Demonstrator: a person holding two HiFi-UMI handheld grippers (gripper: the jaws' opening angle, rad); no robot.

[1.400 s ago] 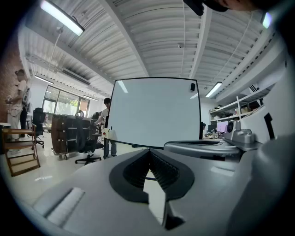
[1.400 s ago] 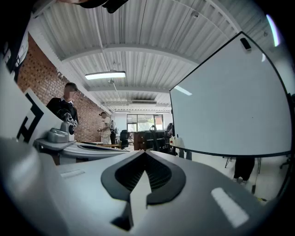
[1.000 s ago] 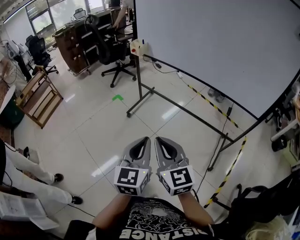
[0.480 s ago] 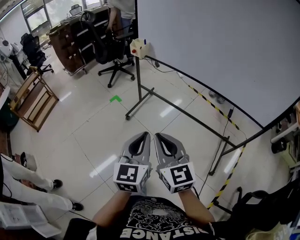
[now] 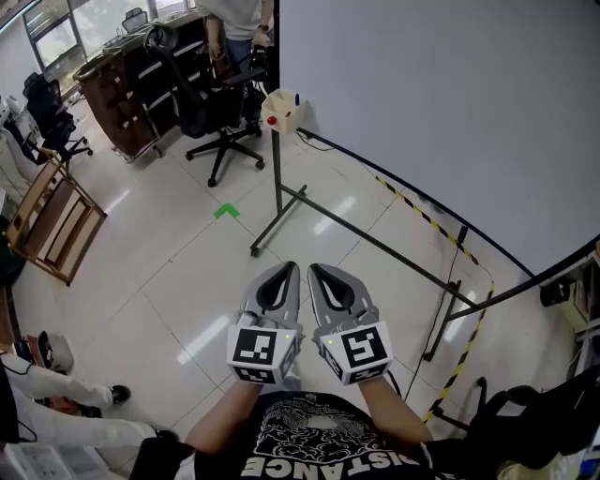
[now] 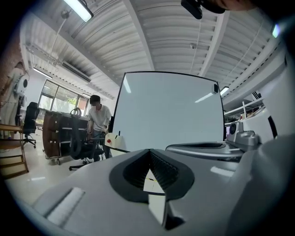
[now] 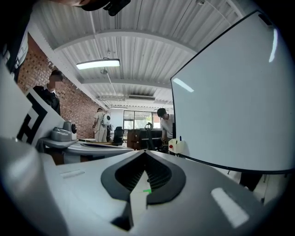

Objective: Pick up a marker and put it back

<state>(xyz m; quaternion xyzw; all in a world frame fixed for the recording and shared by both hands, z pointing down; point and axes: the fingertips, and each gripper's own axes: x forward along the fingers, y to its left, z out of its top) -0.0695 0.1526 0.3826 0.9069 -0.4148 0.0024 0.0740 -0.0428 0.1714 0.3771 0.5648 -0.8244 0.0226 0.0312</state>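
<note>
A cream box (image 5: 281, 111) with a red button hangs at the left end of the big whiteboard (image 5: 441, 112), and a dark marker (image 5: 296, 98) stands up out of it. The same box (image 7: 176, 146) and marker (image 7: 180, 138) show far ahead in the right gripper view, and the box (image 6: 112, 139) again in the left gripper view. My left gripper (image 5: 286, 270) and right gripper (image 5: 319, 272) are side by side close to my chest, well short of the box. Both are shut with nothing between the jaws.
The whiteboard's metal stand (image 5: 279, 202) crosses the tiled floor ahead. An office chair (image 5: 220, 103), a dark cabinet (image 5: 122, 84) and a standing person (image 5: 234, 19) are behind the box. A wooden rack (image 5: 52, 220) stands left. Yellow-black tape (image 5: 464, 352) runs along the floor at right.
The view has shifted toward the whiteboard, so the box and stand sit lower and nearer in the head view. Both grippers stay shut and side by side.
</note>
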